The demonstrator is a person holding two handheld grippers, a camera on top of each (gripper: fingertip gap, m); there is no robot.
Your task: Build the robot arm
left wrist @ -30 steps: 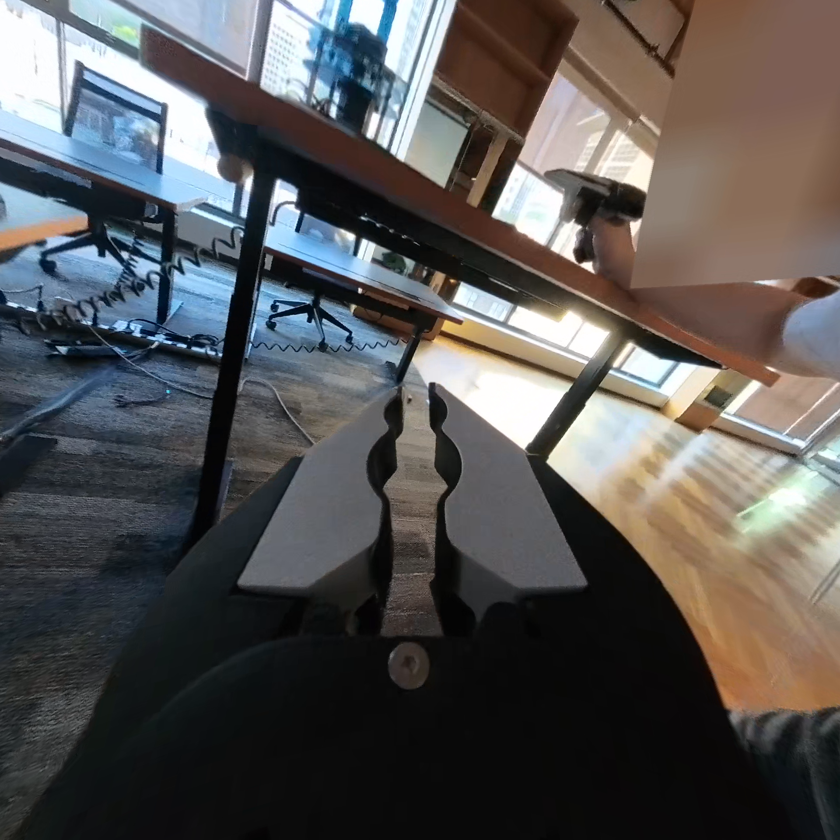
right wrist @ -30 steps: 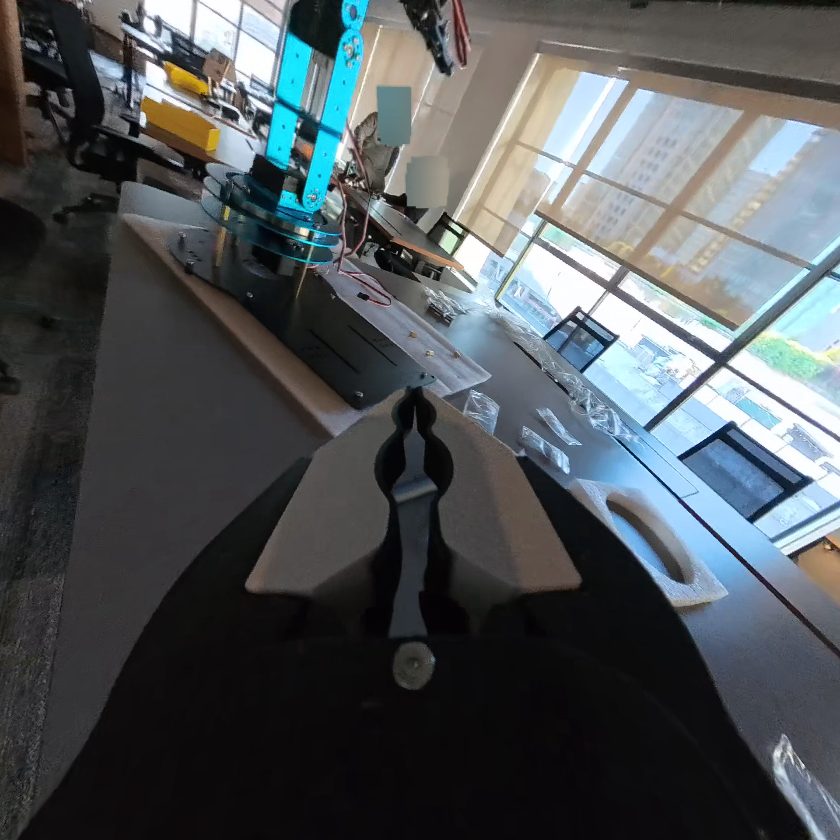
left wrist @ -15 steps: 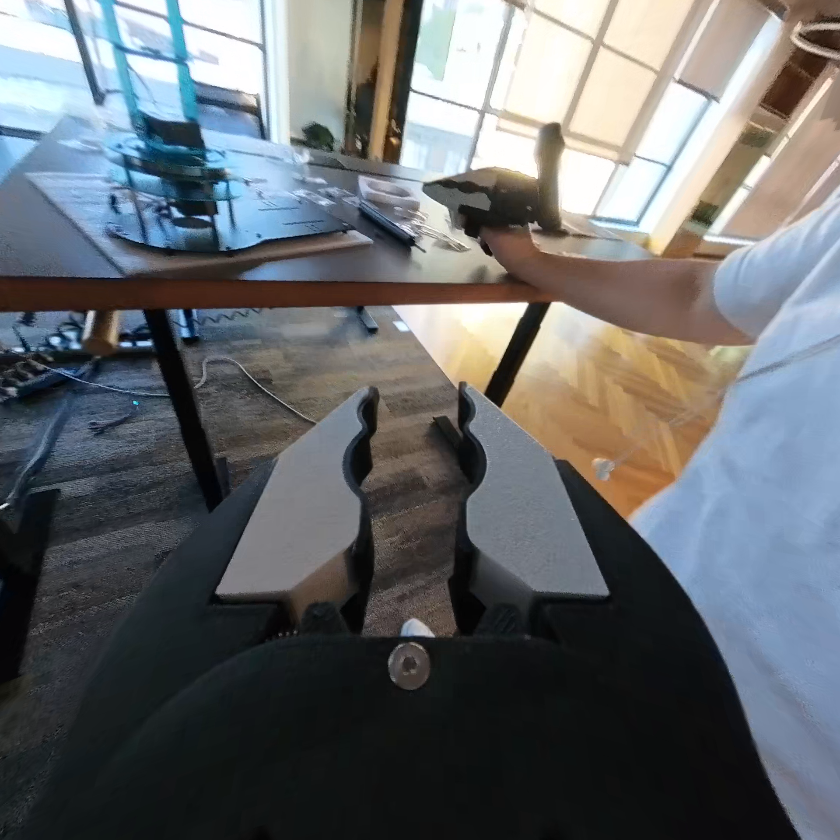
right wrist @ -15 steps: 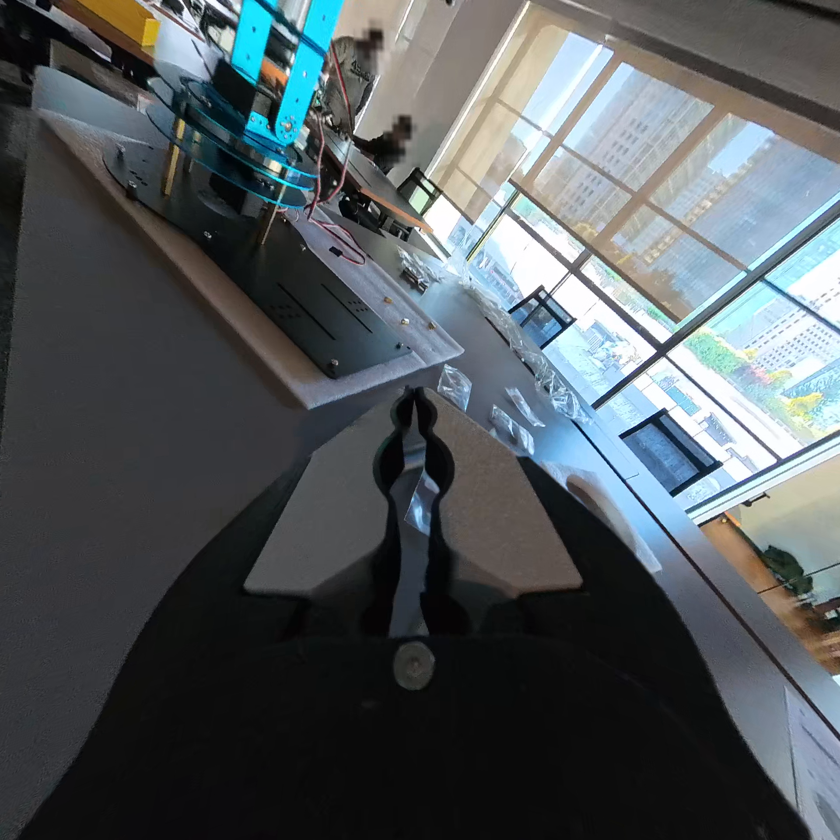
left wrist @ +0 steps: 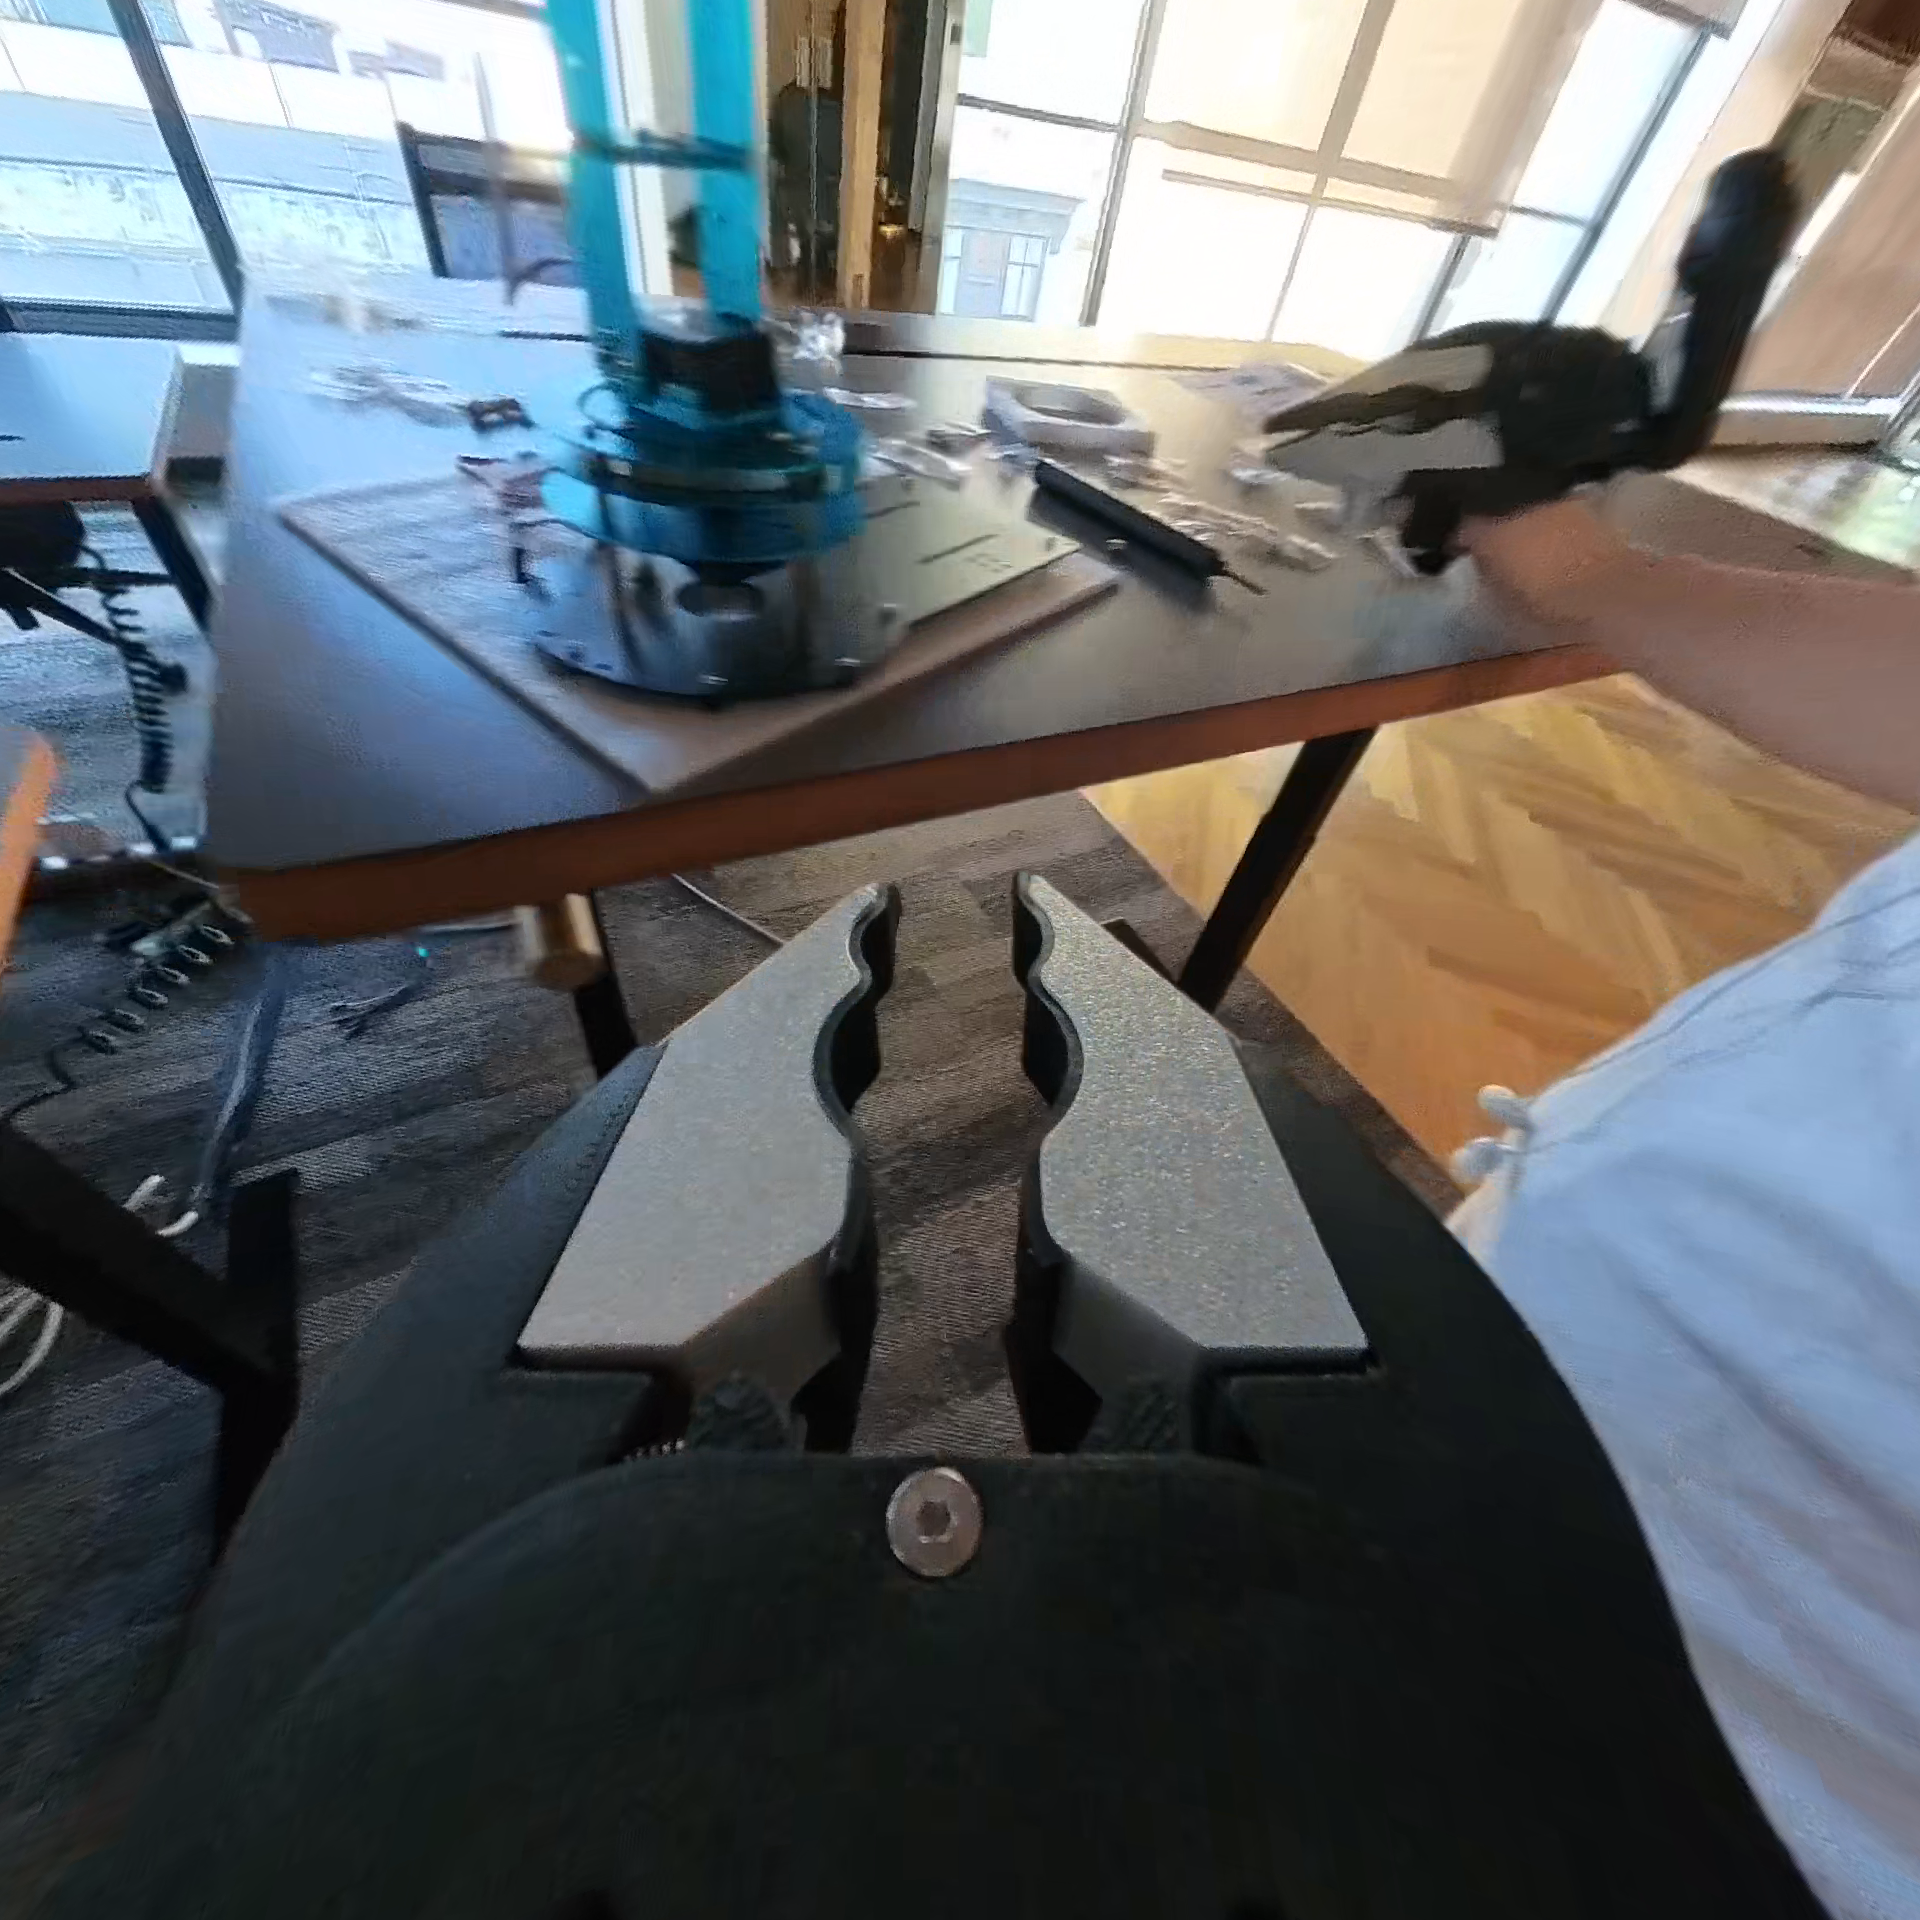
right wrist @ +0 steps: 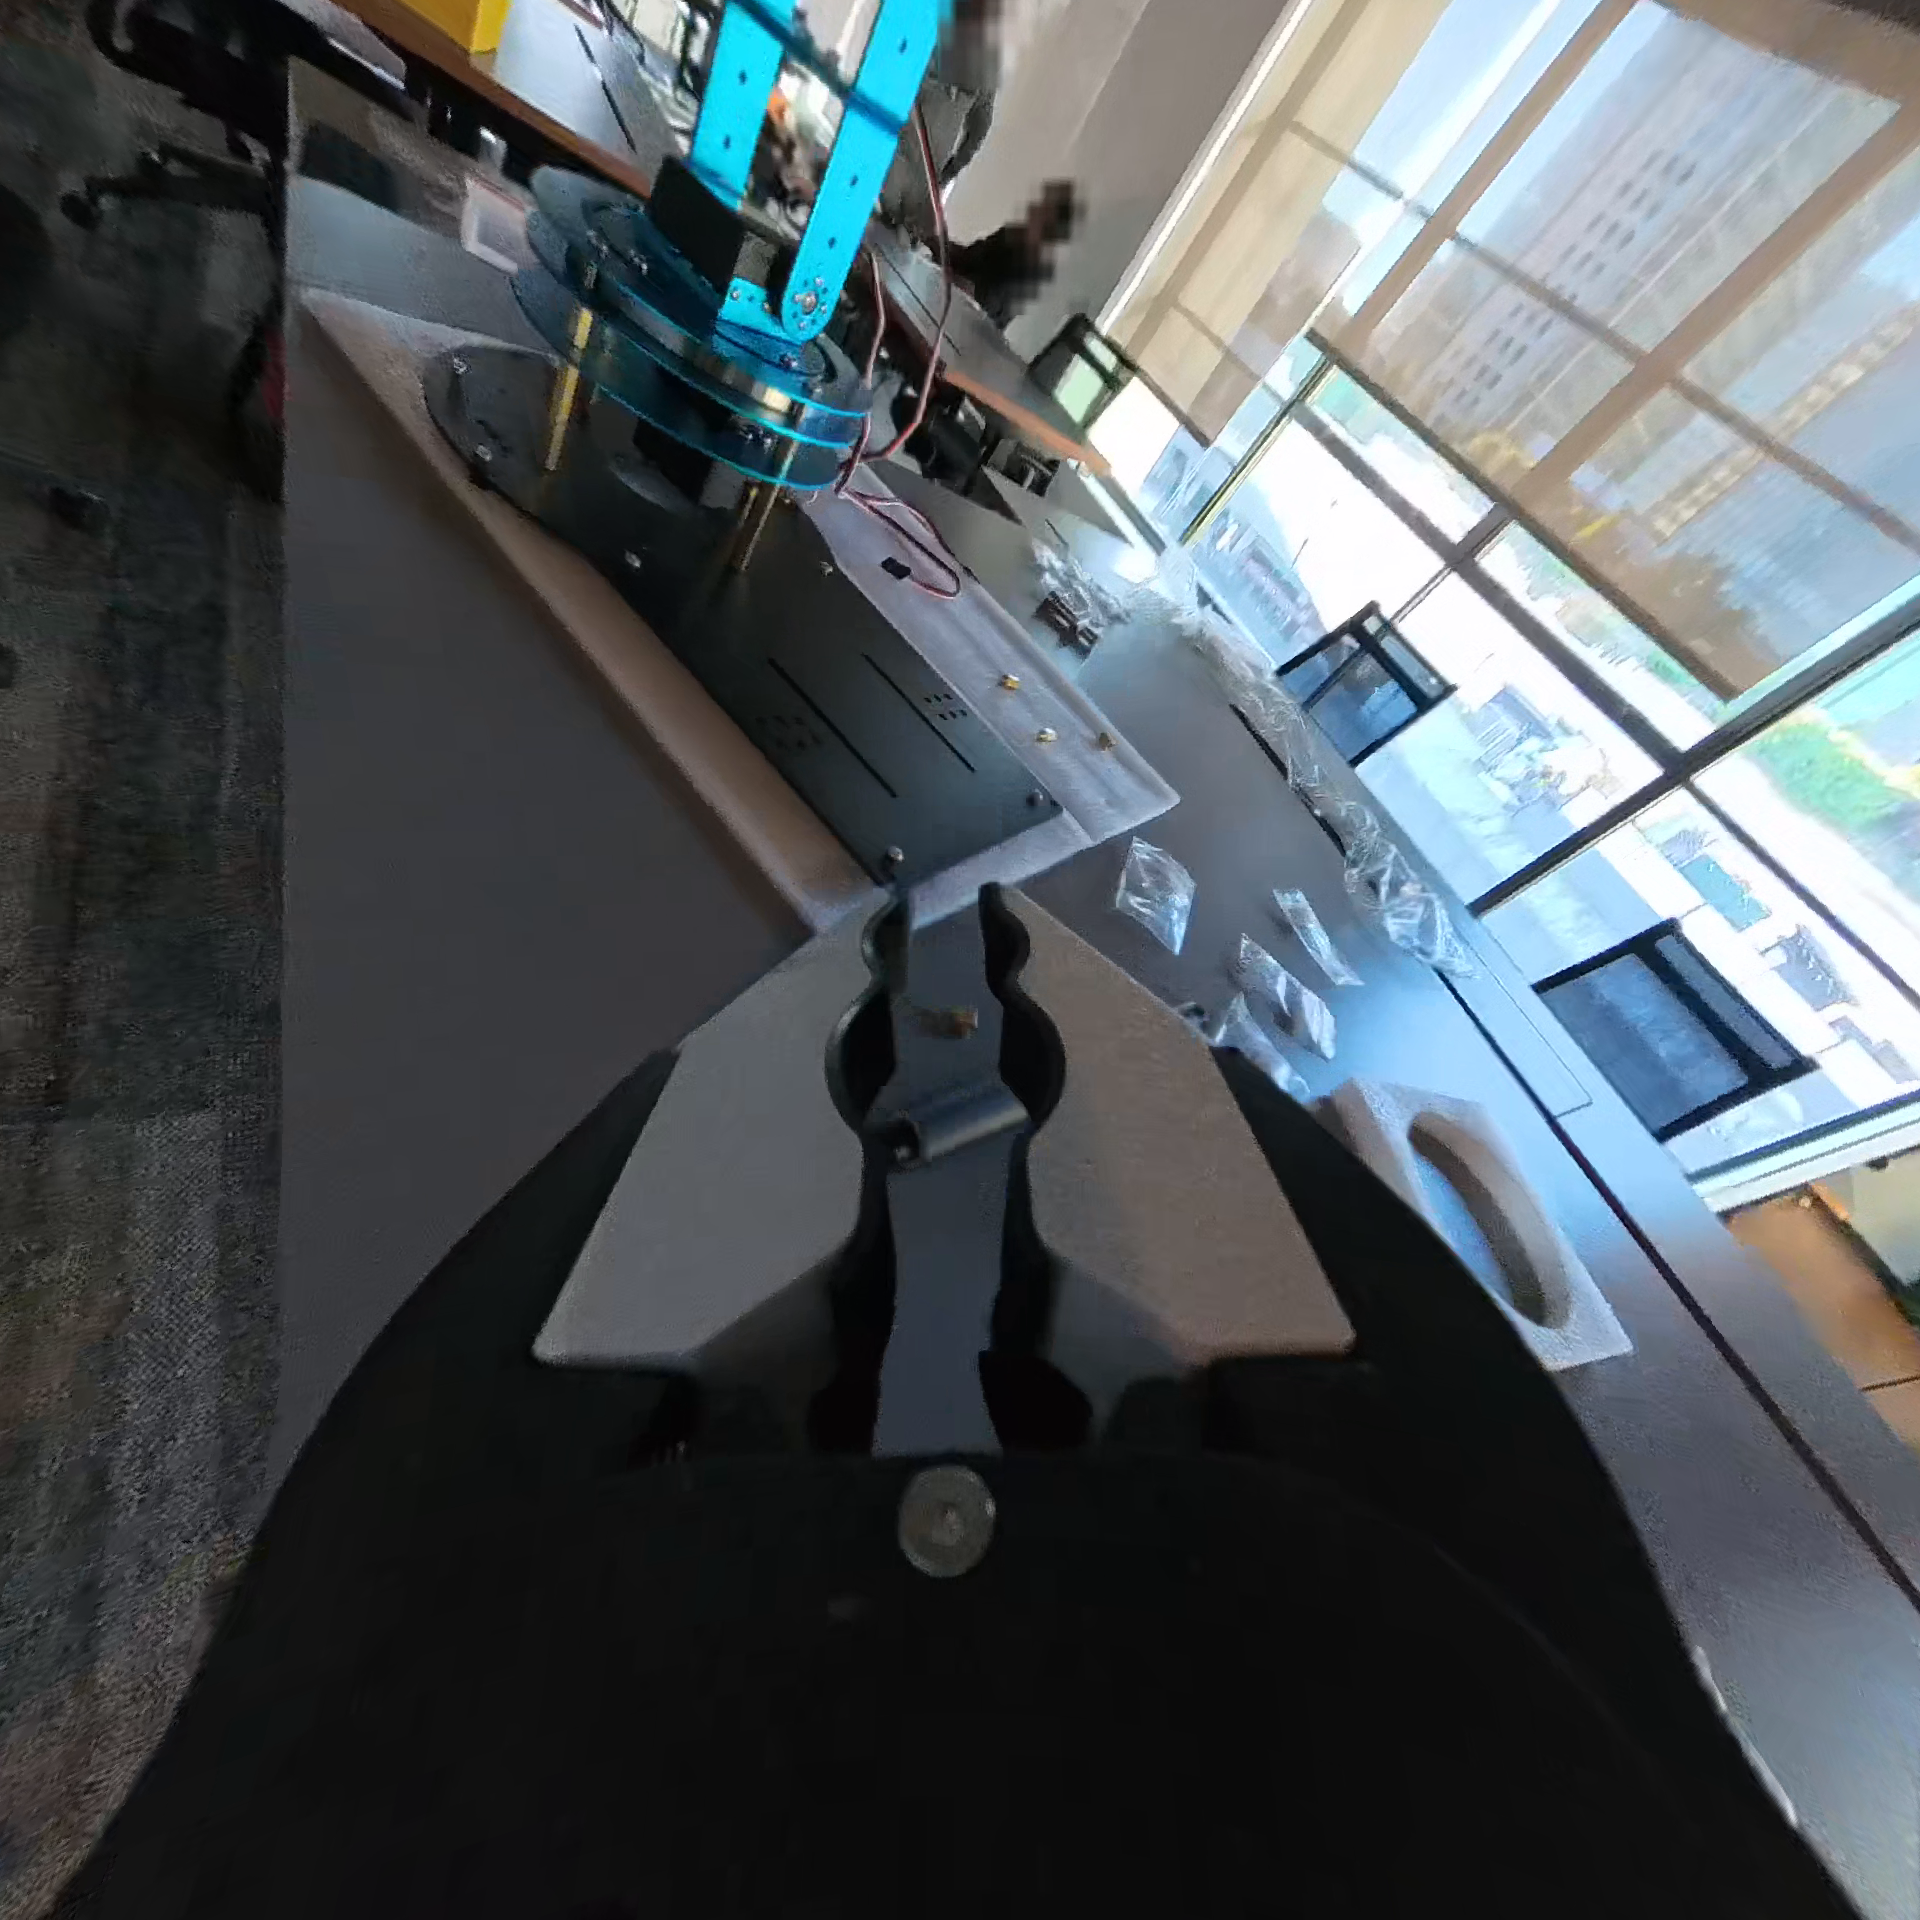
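My left gripper [left wrist: 954,904] is open and empty, held below the near edge of the dark table [left wrist: 416,748], over the carpet. My right gripper [right wrist: 943,904] hangs low over the table with its jaws a little apart, near the corner of a black baseplate [right wrist: 831,707] on a white foam sheet [right wrist: 1091,748]. A dark cylinder [right wrist: 951,1132] and a small brass part [right wrist: 940,1023] show in the gap; I cannot tell if the fingers touch them. A blue robot arm [right wrist: 800,208] stands on the baseplate. The right gripper also shows in the left wrist view [left wrist: 1283,436].
A black rod-like tool [left wrist: 1127,525] lies beside the sheet. Small clear bags [right wrist: 1153,894] and a foam block with a hole [right wrist: 1475,1226] lie to the right. A person's forearm [left wrist: 1714,644] and white shirt [left wrist: 1714,1351] are on the right. Cables [left wrist: 145,665] lie on the floor. The grippers' ends are close to 40 centimetres from one another.
My left gripper has risen from under the table until the tabletop shows, and its jaws have widened. My right gripper's jaws, shut before, have parted slightly and it has moved towards the baseplate corner.
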